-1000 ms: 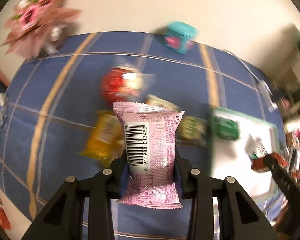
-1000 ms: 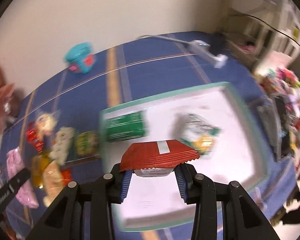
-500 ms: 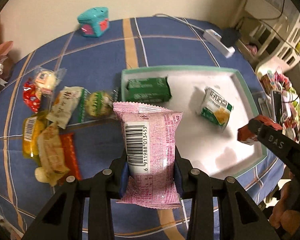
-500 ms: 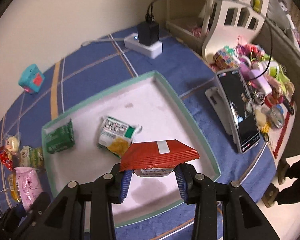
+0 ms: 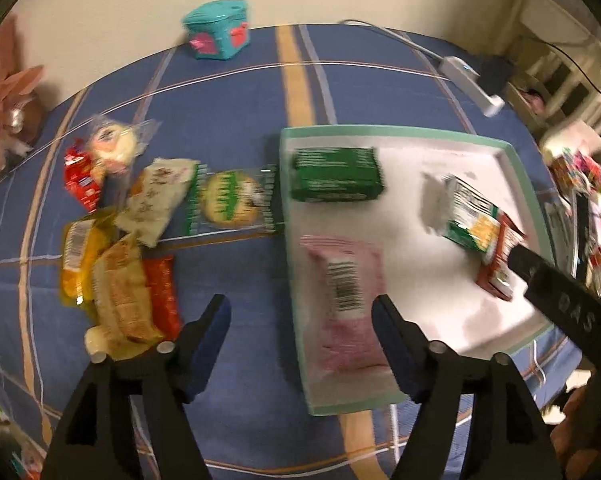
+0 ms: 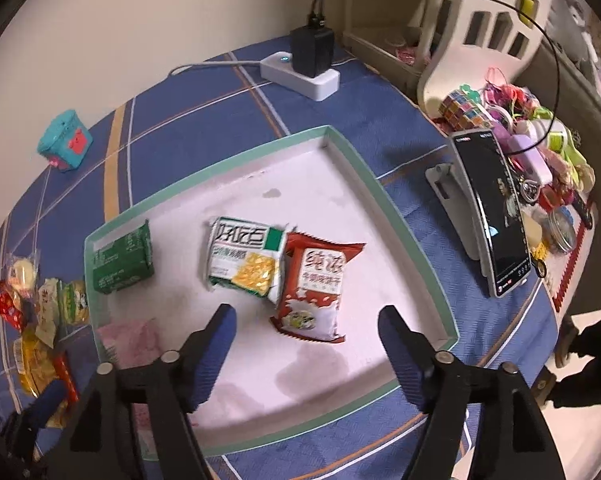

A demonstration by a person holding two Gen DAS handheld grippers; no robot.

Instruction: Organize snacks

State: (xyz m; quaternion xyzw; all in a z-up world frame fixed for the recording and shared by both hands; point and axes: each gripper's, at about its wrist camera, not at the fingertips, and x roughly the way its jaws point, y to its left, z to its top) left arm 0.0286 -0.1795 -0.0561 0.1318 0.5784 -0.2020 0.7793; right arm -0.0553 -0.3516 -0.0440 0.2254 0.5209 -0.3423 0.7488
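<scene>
My left gripper (image 5: 300, 320) stands released, jaws spread wide above the pink snack packet (image 5: 346, 300), which lies barcode-up inside the tray (image 5: 400, 131) at its near left edge. My right gripper (image 6: 306, 328) is likewise released, jaws apart over the red snack packet (image 6: 314, 288), which rests in the tray just beside the green-and-white cracker packet (image 6: 246, 258), apparently touching it. A dark green packet (image 6: 120, 258) lies at the tray's left wall. Loose snacks (image 5: 140, 240) are heaped on the blue tablecloth (image 5: 228, 92) left of the tray.
</scene>
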